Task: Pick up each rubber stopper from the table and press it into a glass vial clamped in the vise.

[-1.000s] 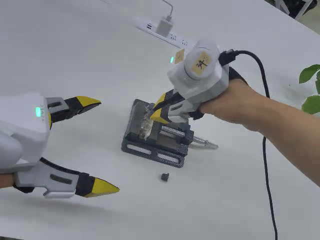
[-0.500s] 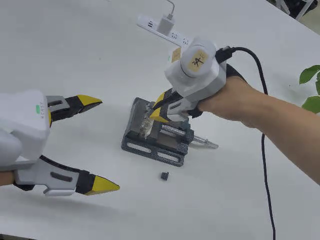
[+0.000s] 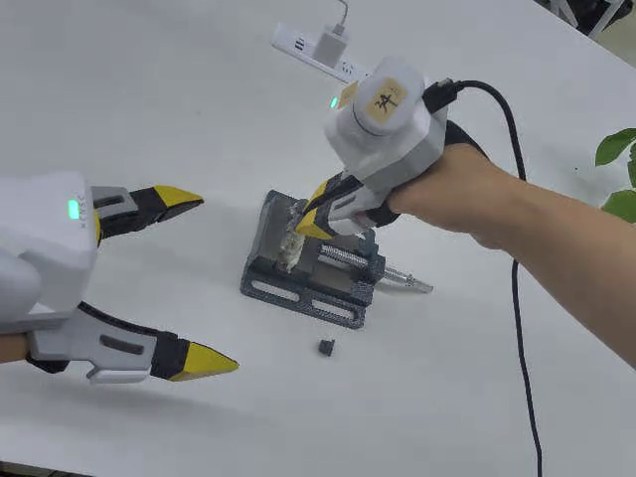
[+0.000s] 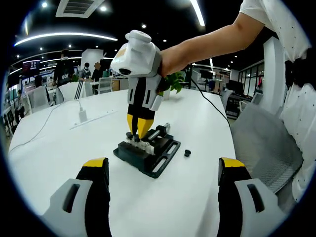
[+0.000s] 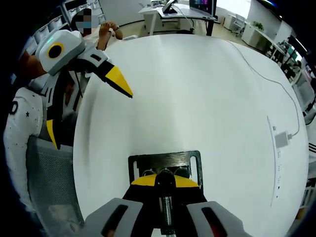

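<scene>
A dark grey vise [image 3: 310, 283] stands mid-table with glass vials [image 3: 290, 248] clamped in it. My right gripper [image 3: 304, 225] points down onto the vials, its yellow tips shut on a black rubber stopper [image 5: 165, 178] right above the vise [image 5: 165, 163]. In the left gripper view, the right gripper [image 4: 138, 131] touches the top of the vise [image 4: 148, 154]. Another loose stopper [image 3: 326, 348] lies on the table in front of the vise, and the left gripper view shows this stopper [image 4: 187, 153] too. My left gripper [image 3: 204, 281] hovers wide open at the left, holding nothing.
A white power strip [image 3: 318, 50] with a plug lies at the far side of the white table [image 3: 179, 89]. A black cable [image 3: 517, 199] trails from the right gripper. Green leaves [image 3: 621, 179] stand at the right edge. A grey chair [image 4: 266, 138] stands by the table.
The right gripper's body has tilted slightly up and to the left, while its tips stay over the vials. The left gripper and the loose stopper have stayed in place.
</scene>
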The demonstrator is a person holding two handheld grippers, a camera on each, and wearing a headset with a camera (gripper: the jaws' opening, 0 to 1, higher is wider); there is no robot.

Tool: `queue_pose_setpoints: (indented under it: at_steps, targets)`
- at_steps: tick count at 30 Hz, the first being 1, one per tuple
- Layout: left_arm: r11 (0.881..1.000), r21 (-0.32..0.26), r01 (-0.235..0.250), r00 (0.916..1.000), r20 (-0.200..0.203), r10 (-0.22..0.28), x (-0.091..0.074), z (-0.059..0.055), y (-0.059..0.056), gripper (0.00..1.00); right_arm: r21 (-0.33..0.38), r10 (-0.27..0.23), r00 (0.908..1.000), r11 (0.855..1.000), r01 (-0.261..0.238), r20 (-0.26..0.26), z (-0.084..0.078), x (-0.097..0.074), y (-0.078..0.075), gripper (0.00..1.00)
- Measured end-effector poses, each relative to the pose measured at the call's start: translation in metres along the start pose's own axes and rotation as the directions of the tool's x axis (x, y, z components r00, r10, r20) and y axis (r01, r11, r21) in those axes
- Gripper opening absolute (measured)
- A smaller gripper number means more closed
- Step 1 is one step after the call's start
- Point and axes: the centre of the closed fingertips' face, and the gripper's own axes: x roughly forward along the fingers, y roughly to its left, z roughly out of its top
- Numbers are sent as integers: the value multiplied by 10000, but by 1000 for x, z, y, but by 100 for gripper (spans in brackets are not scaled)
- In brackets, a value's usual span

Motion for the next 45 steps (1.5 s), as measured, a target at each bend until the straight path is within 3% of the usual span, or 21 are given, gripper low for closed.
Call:
queue_pose_setpoints:
  at_steps: [12,35,38,45]
  targets:
    - [10000,-11,54,10000,47,-54,3,2,-1,90,-1220,-407,9967,9920,320,-700,0,1,3,6]
    - [10000,-61,36,10000,47,-36,0,3,-2,89,-938,-389,9992,9949,380,-80,1,-5,9,9]
    - [10000,-49,64,10000,0,-64,0,2,-2,88,-761,-371,9991,9964,386,209,5,-7,7,9]
    - [9999,-47,103,9999,-3,-103,1,3,-3,88,-711,-632,9967,9952,668,517,2,-18,2,3]
